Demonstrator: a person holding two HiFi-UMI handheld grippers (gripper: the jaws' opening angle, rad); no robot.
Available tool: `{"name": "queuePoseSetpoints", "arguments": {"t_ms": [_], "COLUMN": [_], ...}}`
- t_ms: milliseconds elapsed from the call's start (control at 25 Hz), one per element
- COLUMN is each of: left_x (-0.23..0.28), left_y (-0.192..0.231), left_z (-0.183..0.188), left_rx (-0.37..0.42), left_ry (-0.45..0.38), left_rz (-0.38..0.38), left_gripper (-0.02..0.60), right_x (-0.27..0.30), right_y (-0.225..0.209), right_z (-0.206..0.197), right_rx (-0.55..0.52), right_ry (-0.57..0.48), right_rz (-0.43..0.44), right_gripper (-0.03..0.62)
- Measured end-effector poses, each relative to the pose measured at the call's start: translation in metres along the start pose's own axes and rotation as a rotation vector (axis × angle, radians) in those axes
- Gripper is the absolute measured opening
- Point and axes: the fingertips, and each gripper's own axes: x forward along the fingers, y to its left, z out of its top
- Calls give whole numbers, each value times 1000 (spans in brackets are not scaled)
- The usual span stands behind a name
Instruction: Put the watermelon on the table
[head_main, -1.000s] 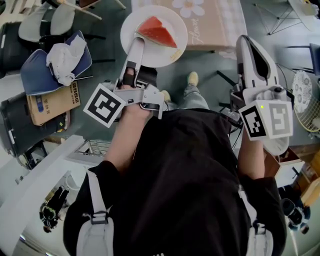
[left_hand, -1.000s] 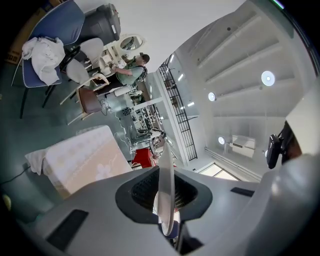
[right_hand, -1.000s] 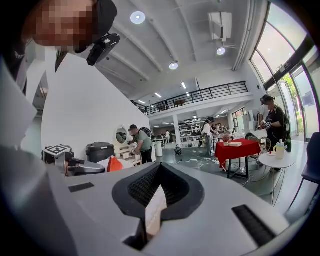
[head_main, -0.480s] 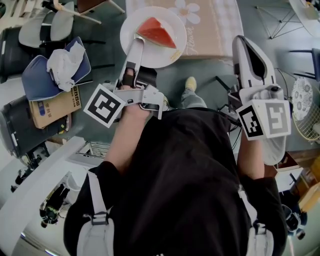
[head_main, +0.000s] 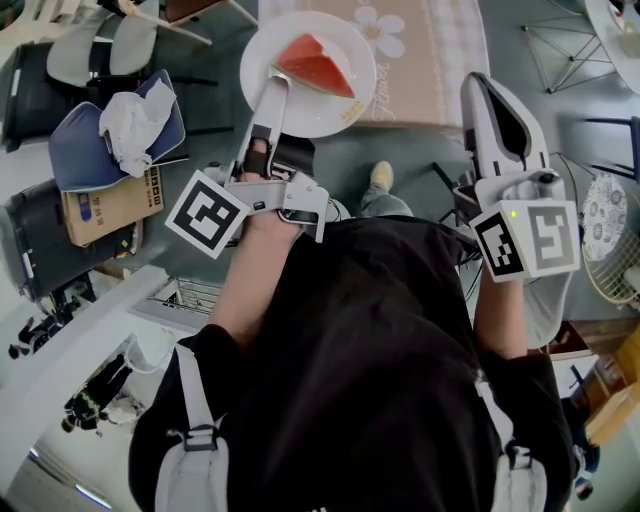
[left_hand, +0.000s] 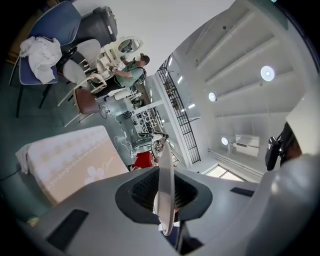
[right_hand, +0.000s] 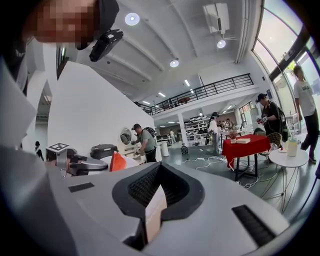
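Observation:
A red wedge of watermelon (head_main: 315, 64) lies on a round white plate (head_main: 345, 105). My left gripper (head_main: 276, 80) is shut on the plate's near rim and holds it level, out in front of me. In the left gripper view the plate (left_hand: 166, 185) shows edge-on between the jaws. Far below stands the table (head_main: 425, 55) with a pink flowered cloth; the plate hangs over its near left corner. My right gripper (head_main: 482, 85) is held to the right, apart from the plate, with its jaws together. In its own view it sees the watermelon (right_hand: 117, 161) off to the left.
A blue chair with a white cloth (head_main: 125, 125), a cardboard box (head_main: 100, 205) and a dark case stand on the floor at the left. A wire basket (head_main: 612, 225) is at the right. The person's foot (head_main: 380, 176) is near the table's edge. Several people and a red table (right_hand: 245, 146) are farther off.
The table and floor have slid down and nearer in the head view as the person walks toward it. Both grippers keep their pose, the plate still held.

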Motion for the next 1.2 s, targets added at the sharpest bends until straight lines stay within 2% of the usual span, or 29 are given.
{"name": "queuePoseSetpoints", "arguments": {"t_ms": [360,680,1200], "left_x": [6,18,21], "left_y": [-8,-20,-35], "left_z": [-12,-26,-28], "left_rx": [18,29,48], "left_ry": [-33,-31,-23], "left_rz": [-3,-21,-35], "left_gripper": [38,38,40], "right_x": [-3,-8,-11], "right_y": [-15,-30,-35], "right_z": [2,4,14], "right_rx": [-7,-15,-7], "right_ry": [-19,-23,-56], "right_rz": [33,48,51], "right_gripper": [11,11,11]}}
